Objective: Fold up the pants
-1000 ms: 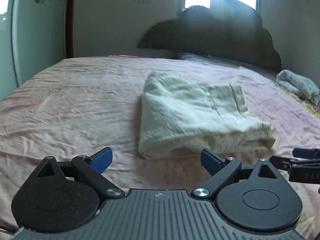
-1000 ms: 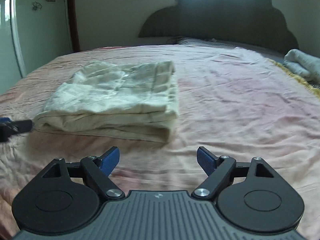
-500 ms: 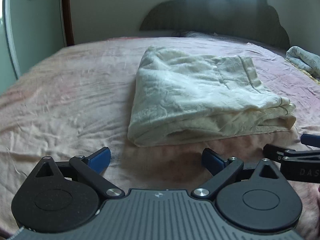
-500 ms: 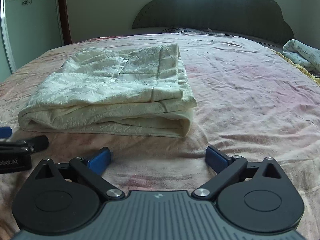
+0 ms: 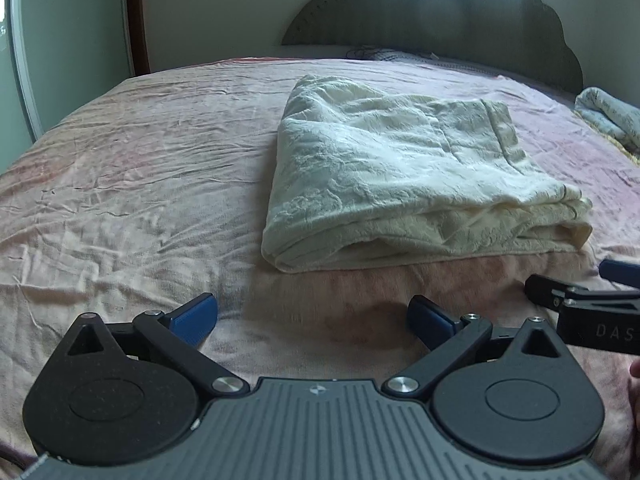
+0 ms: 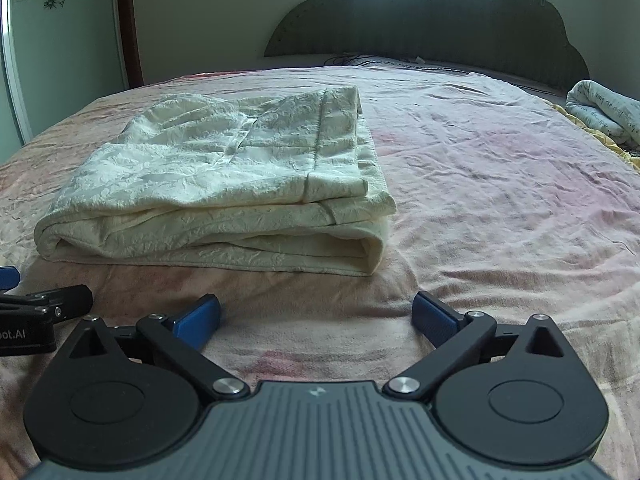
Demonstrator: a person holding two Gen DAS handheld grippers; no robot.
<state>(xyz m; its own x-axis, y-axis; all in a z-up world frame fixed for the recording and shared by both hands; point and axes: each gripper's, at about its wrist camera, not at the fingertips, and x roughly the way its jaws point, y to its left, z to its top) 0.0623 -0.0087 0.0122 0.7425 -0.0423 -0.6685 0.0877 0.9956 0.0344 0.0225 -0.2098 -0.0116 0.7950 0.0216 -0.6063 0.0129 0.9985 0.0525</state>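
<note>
Cream textured pants (image 5: 400, 176) lie folded in a thick rectangle on the pink bed sheet (image 5: 140, 184); they also show in the right wrist view (image 6: 224, 196). My left gripper (image 5: 312, 318) is open and empty, low over the sheet just in front of the fold's near edge. My right gripper (image 6: 316, 318) is open and empty, also just short of the near edge. The right gripper's tip shows at the right edge of the left wrist view (image 5: 580, 300). The left gripper's tip shows at the left edge of the right wrist view (image 6: 44, 300).
A dark scalloped headboard (image 5: 440, 28) stands at the far end of the bed. A rolled printed cloth (image 6: 604, 112) lies at the far right. A pale wardrobe door (image 6: 60, 40) stands at the left.
Both grippers have moved forward and lower toward the folded pants, which now look larger. Both stay open. The pants have not moved.
</note>
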